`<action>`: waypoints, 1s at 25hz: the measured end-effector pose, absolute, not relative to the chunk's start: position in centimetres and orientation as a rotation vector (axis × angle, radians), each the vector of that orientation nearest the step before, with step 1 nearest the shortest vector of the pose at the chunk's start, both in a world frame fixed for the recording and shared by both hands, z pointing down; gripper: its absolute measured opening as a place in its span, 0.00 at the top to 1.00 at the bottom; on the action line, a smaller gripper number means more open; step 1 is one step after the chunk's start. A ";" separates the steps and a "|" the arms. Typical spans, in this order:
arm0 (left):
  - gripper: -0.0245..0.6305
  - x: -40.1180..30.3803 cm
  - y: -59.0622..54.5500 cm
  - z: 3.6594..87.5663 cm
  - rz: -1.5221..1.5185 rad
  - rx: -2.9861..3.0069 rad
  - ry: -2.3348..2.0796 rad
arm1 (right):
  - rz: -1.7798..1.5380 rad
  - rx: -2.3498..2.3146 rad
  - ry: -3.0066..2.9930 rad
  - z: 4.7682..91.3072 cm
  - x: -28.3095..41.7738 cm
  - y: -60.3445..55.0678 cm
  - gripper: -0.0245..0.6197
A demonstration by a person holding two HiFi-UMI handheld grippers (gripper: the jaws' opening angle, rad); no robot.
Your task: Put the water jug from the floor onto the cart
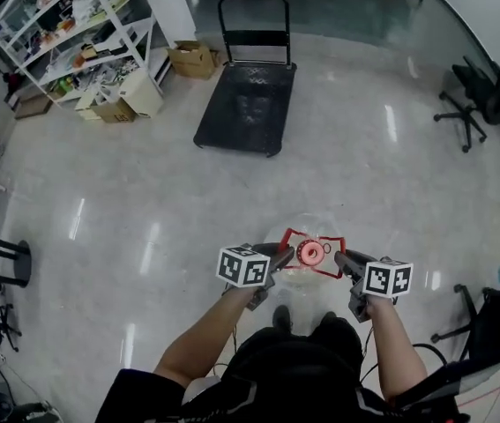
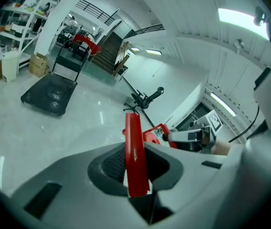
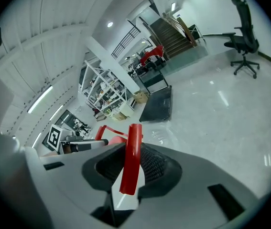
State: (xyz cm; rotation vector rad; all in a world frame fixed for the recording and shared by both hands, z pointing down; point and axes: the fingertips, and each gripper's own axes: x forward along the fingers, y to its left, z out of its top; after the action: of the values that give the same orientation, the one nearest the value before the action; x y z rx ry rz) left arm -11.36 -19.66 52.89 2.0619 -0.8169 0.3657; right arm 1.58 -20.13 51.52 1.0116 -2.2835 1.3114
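Glossy pale floor (image 1: 144, 201), open hall; shelving (image 1: 64, 33) and cardboard boxes (image 1: 192, 58) at the far left, office chair (image 1: 483, 95) at the right.

Item 1: cart (image 1: 245, 104), flat black deck with upright push bar, standing far ahead on the floor with its deck bare.

Item 2: water jug (image 1: 301, 276), clear body, red cap (image 1: 309, 253), red handle (image 2: 135, 156). It is just in front of the person's feet, directly between the two grippers and well apart from the cart.

Item 3: left gripper (image 1: 278, 256), on the jug's left side. Its jaws are drawn narrow and clamped on a flat red strip of the handle, which runs upright between the ribbed pads.

Item 4: right gripper (image 1: 341, 259), on the jug's right side, facing the left one across the cap. Its jaws are clamped likewise on the opposite strip of the handle.
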 end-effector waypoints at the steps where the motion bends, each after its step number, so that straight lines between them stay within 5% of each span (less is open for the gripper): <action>1: 0.87 -12.3 -20.6 52.4 0.357 2.069 -0.830 | 1.297 0.999 -2.296 51.0 0.5 -21.1 0.82; 25: 0.87 -27.0 -50.0 46.3 0.132 1.965 -1.179 | 1.121 0.591 -2.484 45.0 -15.2 -53.5 0.82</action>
State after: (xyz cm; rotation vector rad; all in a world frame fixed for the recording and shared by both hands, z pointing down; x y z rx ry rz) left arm -27.02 -50.04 46.30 1.9649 -1.1794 0.1316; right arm -15.15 -53.51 45.00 0.5913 -2.4836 1.1215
